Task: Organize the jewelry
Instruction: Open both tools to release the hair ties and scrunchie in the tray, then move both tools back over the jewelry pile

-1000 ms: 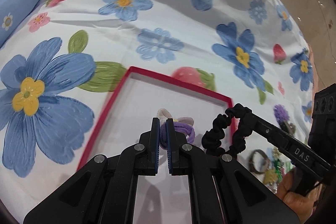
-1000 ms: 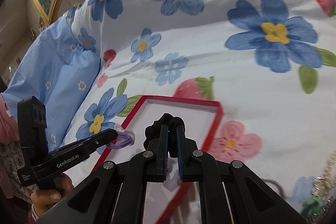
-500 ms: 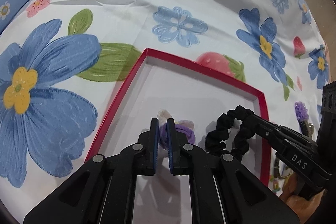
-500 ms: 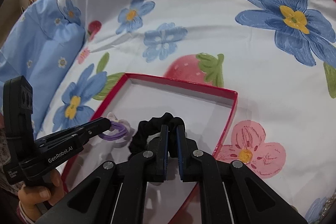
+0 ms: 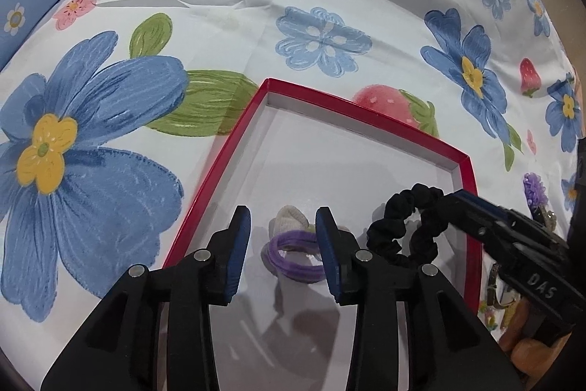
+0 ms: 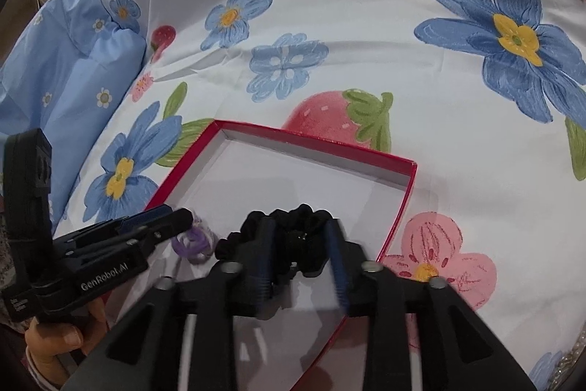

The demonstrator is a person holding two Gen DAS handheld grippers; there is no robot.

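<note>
Far half of red box (image 5: 366, 120) floor was bare; 2 hair ties (image 5: 293, 255) (image 5: 403, 229) + both grippers (image 5: 282, 233) (image 6: 298, 240) crowded near end.

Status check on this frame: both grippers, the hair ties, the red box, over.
Left gripper open, purple hair tie lying loose in red box. Right gripper open around black scrunchie, also in box. Nothing in the way.

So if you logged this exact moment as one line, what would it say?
left gripper: open | purple hair tie: in red box | right gripper: open | black scrunchie: in box
</note>
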